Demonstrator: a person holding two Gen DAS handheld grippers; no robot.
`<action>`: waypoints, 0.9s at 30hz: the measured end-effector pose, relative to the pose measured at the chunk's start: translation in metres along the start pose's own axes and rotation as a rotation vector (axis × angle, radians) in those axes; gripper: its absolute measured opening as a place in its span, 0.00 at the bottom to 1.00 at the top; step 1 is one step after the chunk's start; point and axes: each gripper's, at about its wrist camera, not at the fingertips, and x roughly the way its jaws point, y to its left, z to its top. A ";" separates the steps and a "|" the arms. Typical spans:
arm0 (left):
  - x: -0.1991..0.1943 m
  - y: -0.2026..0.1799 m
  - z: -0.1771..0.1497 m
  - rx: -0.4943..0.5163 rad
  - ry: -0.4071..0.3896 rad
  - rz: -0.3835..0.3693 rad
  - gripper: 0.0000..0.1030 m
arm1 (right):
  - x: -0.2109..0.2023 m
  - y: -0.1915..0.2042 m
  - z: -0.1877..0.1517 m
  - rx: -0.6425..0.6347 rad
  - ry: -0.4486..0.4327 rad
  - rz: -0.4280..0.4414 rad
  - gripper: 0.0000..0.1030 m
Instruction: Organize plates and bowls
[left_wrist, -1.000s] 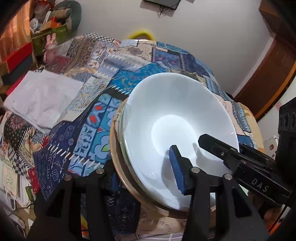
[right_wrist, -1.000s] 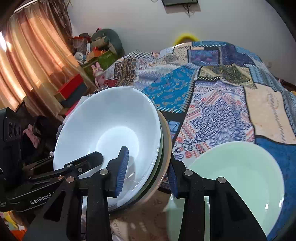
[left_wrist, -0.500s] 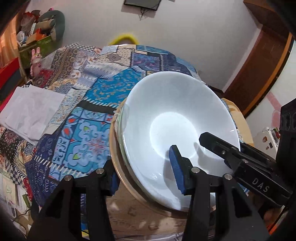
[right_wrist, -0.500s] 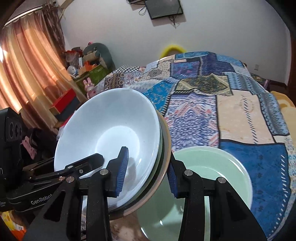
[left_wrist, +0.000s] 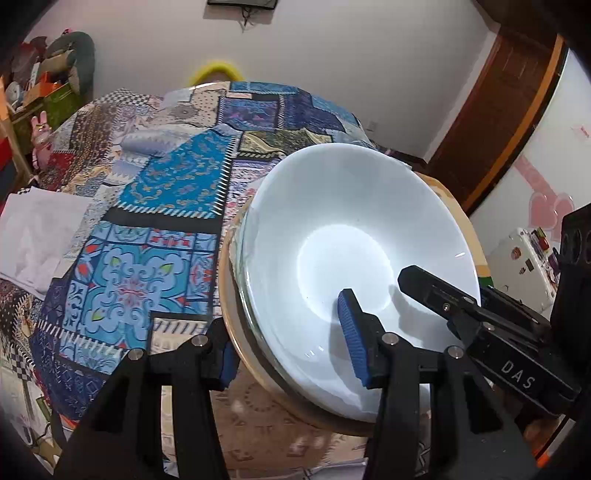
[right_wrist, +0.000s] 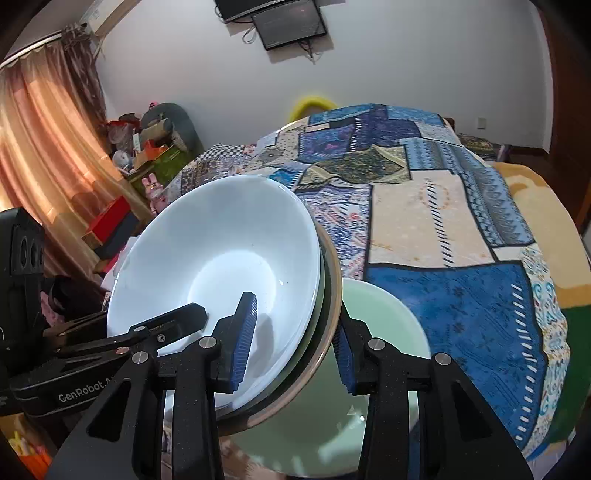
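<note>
While both grippers clamp opposite rims of the nested stack (right_wrist: 221, 280), it hangs tilted above the bed (right_wrist: 443, 229), just over the green plate (right_wrist: 384, 325). Left gripper (left_wrist: 291, 354) and right gripper (right_wrist: 295, 343) should level together, then lower. Opening faces camera-ward; no long axis, being round.

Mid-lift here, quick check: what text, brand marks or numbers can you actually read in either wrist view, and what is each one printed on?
"DAS": white letters on the black body of the right gripper, seen from the left wrist view.
"GenRobot": white letters on the black body of the left gripper, seen from the right wrist view; what follows is cut off by a finger.
Stickers on the small white appliance: too small to read.
The stack of bowls: no markings visible.
</note>
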 end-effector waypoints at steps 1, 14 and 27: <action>0.002 -0.003 0.000 0.004 0.004 -0.001 0.47 | -0.001 -0.003 -0.001 0.006 0.000 -0.002 0.35; 0.035 -0.027 -0.007 0.038 0.084 -0.003 0.47 | 0.003 -0.035 -0.016 0.061 0.047 -0.020 0.35; 0.062 -0.023 -0.014 0.033 0.149 0.003 0.47 | 0.020 -0.046 -0.027 0.100 0.106 -0.028 0.35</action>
